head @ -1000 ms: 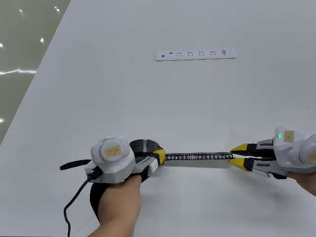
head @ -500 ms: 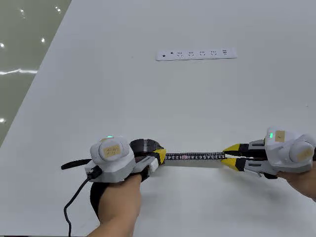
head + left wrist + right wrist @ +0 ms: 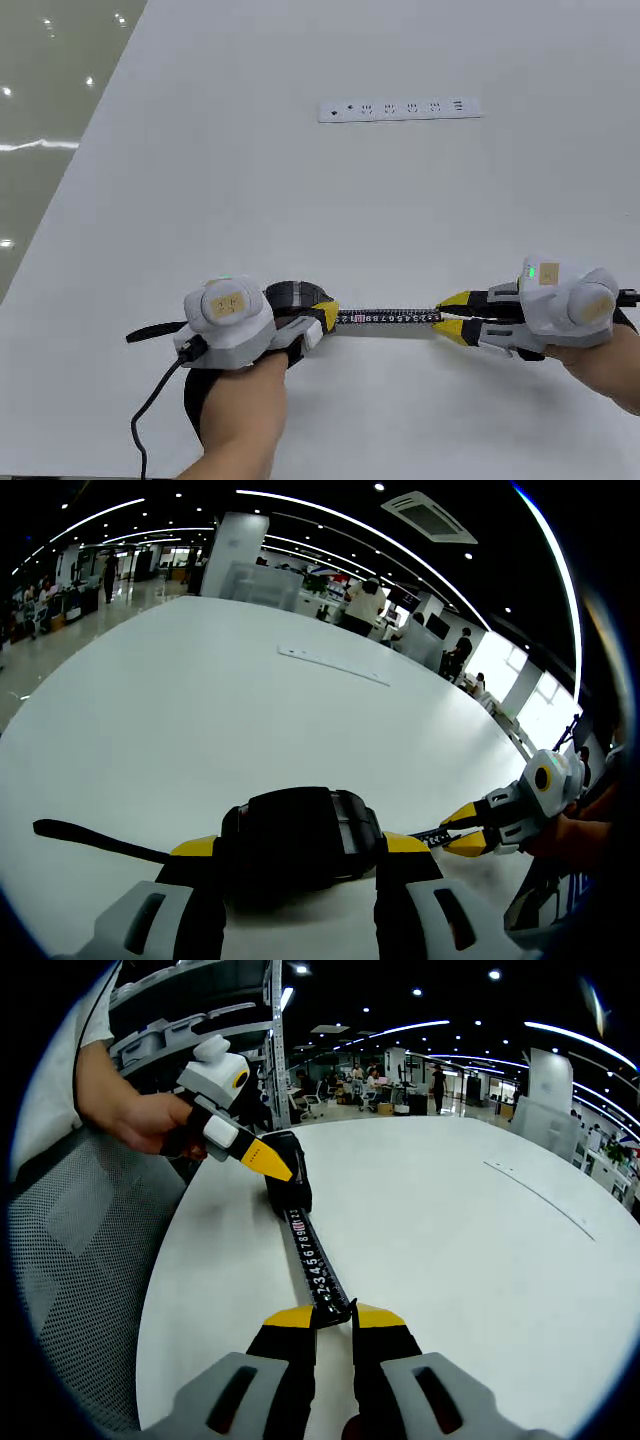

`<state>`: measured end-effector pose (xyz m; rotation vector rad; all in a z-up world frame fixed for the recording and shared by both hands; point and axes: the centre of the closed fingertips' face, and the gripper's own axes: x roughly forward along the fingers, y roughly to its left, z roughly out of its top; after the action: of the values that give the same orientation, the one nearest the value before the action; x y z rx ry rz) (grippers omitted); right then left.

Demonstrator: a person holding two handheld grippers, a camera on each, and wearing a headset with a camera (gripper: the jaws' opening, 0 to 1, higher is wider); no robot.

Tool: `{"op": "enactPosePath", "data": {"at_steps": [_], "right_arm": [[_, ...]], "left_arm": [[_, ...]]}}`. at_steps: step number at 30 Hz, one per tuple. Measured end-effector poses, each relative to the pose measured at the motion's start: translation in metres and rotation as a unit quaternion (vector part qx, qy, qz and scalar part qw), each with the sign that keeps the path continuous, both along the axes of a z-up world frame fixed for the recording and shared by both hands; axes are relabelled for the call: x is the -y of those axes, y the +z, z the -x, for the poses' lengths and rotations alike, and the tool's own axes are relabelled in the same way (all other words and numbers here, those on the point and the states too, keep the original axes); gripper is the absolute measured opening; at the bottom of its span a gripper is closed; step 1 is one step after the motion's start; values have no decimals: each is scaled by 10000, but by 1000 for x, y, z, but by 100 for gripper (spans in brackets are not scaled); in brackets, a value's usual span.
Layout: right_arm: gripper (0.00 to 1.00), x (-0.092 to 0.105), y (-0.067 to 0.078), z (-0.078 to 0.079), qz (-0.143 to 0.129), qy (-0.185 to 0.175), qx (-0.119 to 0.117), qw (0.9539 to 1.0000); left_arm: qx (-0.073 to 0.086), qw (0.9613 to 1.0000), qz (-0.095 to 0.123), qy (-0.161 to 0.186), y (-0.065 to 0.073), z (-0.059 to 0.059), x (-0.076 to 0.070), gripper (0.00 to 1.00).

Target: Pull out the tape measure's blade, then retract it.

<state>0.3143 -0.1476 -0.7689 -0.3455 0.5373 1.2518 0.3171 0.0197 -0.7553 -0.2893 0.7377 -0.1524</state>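
Observation:
A black tape measure case (image 3: 296,297) lies on the white table, and my left gripper (image 3: 325,315) is shut on it; in the left gripper view the case (image 3: 300,842) fills the space between the yellow-tipped jaws. Its black blade (image 3: 388,317) with white numbers runs out to the right. My right gripper (image 3: 448,315) is shut on the blade's end hook. In the right gripper view the blade (image 3: 315,1270) stretches from my right gripper (image 3: 335,1315) back to the case (image 3: 288,1182). A black wrist strap (image 3: 152,331) trails left from the case.
A white power strip (image 3: 400,109) lies farther back on the table (image 3: 300,190). The table's left edge borders a glossy floor (image 3: 40,120). A black cable (image 3: 150,410) hangs from the left gripper. A grey mesh chair (image 3: 80,1260) stands beside the table in the right gripper view.
My right gripper has moved left toward the case with the blade's end, so the exposed blade is shorter. The left gripper and case have stayed put.

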Motion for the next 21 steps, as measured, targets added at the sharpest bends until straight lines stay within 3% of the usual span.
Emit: {"op": "enactPosePath", "data": {"at_steps": [21], "right_arm": [[9,-31,1,0,-178,126,-83,9997]], "left_arm": [[-7,10000,79,29,1,0,0,57]]}}
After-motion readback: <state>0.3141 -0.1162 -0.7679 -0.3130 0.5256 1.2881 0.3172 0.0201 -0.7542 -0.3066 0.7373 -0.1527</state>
